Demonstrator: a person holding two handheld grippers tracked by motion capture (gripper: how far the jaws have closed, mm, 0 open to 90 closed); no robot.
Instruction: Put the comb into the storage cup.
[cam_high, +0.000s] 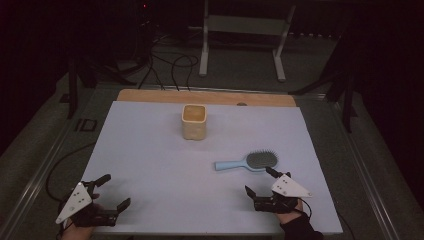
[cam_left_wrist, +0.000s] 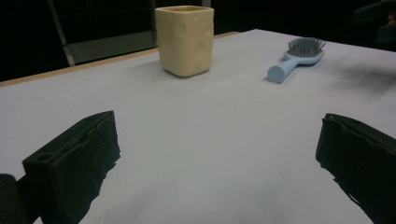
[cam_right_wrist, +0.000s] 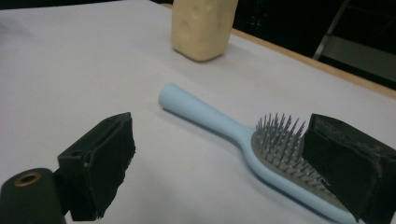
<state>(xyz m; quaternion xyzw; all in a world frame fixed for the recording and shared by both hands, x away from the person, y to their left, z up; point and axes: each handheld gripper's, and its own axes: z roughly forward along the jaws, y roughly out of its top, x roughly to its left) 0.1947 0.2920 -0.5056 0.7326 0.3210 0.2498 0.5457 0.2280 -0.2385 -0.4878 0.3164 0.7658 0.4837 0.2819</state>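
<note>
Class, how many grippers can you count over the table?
2: the left gripper at the near left corner, the right gripper near right, just short of the hairbrush. Both open.

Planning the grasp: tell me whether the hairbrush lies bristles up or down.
Bristles up. The hairbrush lies flat on the white table cover, grey pins pointing upward in the right gripper view.
</note>
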